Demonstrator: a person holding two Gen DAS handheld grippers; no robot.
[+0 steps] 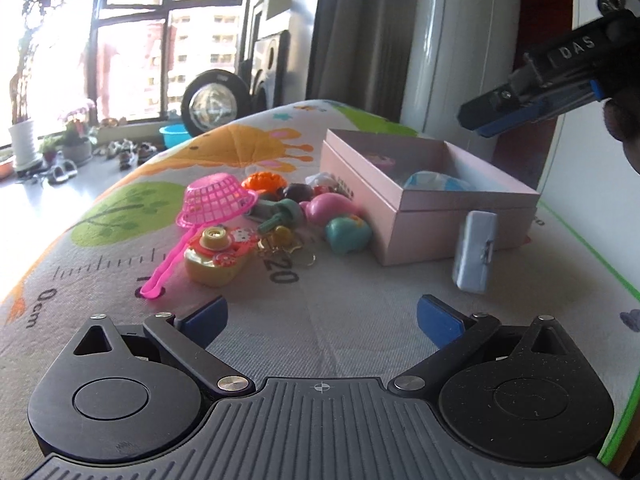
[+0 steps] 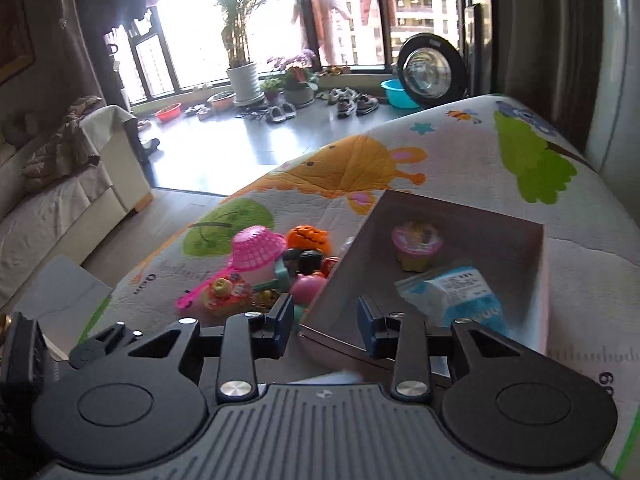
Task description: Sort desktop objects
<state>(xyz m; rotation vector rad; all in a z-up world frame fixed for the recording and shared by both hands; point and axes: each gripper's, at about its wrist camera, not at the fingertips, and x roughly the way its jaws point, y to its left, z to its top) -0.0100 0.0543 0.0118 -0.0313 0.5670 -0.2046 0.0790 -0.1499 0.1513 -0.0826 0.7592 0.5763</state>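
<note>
Over the cartoon play mat (image 1: pixel 360 320), both the left gripper (image 1: pixel 320 316) and right gripper (image 2: pixel 324 320) are parted, grasping nothing.

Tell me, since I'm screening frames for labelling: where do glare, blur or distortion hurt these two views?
Left wrist view: the window blows out to white at the left, and fisheye bends the table mat edge; the pink strainer stays sharp. Right wrist view: the window glares too, and the blue-white packet in the pink box looks smeared.
</note>
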